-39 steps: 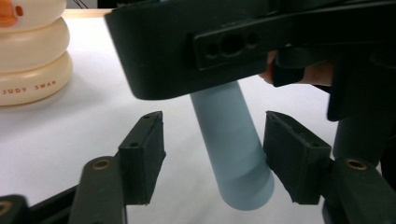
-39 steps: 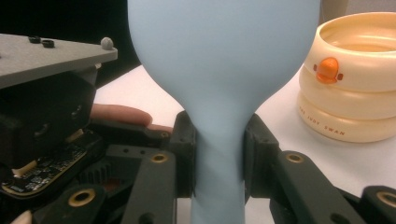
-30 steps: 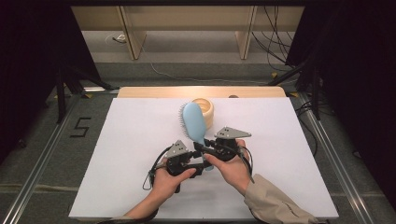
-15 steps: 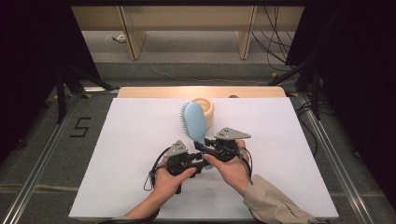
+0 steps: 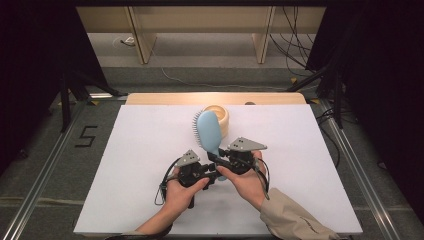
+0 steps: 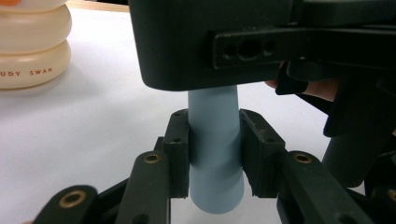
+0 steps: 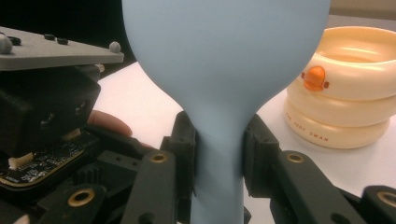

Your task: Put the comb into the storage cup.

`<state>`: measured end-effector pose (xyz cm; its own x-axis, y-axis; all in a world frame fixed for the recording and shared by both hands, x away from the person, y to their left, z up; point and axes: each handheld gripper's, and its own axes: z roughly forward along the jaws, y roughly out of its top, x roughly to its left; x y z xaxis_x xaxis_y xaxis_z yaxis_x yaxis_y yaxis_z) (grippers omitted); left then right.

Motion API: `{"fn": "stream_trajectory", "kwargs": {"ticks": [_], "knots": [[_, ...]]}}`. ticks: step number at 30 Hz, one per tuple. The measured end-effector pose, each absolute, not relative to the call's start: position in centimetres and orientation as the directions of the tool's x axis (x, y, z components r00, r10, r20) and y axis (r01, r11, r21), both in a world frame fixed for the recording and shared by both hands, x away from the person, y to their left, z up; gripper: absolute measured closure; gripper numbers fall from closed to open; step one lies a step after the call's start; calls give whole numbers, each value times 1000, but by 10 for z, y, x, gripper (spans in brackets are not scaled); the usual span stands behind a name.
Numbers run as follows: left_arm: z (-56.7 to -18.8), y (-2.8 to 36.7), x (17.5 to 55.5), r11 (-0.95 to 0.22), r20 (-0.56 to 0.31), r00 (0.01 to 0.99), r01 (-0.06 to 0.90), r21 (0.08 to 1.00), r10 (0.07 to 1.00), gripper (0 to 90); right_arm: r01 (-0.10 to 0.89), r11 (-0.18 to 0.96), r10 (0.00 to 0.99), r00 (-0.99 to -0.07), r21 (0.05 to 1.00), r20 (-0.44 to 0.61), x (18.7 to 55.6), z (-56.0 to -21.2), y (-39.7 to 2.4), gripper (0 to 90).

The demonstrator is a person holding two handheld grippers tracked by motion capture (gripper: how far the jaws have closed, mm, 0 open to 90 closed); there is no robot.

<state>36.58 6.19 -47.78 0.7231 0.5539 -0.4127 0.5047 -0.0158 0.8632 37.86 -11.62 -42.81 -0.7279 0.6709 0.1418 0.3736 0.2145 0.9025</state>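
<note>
My left gripper (image 5: 216, 176) has just closed its jaws on the brush handle (image 6: 215, 154); my right gripper (image 5: 216, 159) clamps the same handle higher up. Both hands (image 5: 182, 192) sit close together, seemingly touching.

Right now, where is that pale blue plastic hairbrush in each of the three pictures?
High view: the pale blue plastic hairbrush lies mid-table, head toward the far edge.
Left gripper view: its handle stands at centre, between the black pads.
Right gripper view: its neck and oval head rise at centre.
Shared landmark: the cream ringed plastic pot, which sits just beyond the brush.
</note>
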Motion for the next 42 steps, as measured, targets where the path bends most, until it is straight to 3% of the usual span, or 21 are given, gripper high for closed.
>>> {"fn": "stream_trajectory", "kwargs": {"ticks": [24,35,42], "knots": [[-477,64,365,17,-463,724,530,848,512,657,367,231,659,-740,901,133,380,-424,-115,641],[-477,64,365,5,-468,722,542,840,510,658,386,213,667,-729,898,155,382,-424,-116,526],[-477,64,366,3,-472,720,546,838,509,658,396,212,665,-728,893,165,383,-424,-116,362]]}}
